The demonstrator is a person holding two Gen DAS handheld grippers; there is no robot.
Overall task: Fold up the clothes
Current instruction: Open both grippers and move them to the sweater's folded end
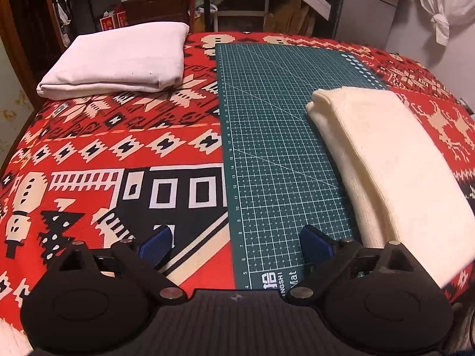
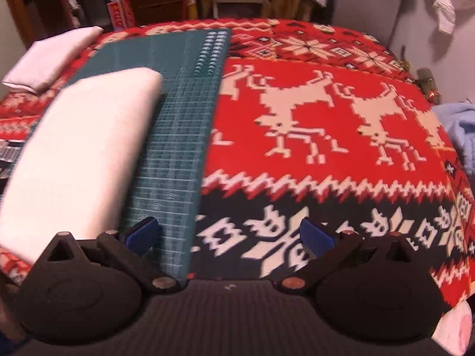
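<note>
A folded cream garment [image 1: 394, 175] lies across the right side of the green cutting mat [image 1: 267, 136]; the right wrist view shows the same garment [image 2: 83, 160] at the left, blurred. A second folded white garment [image 1: 118, 59] rests at the far left of the table. My left gripper [image 1: 234, 244] hovers over the mat's near left edge, open, nothing between its blue pads [image 1: 156, 246]. My right gripper [image 2: 228, 235] hangs over the mat's right edge and the red cloth, also open and empty, to the right of the cream garment.
A red patterned tablecloth [image 2: 326, 154] covers the table. A light blue fabric [image 2: 463, 136] lies at the far right edge. Shelves, boxes and a white ladder stand behind the table. White cloth [image 1: 439, 6] hangs on the right wall.
</note>
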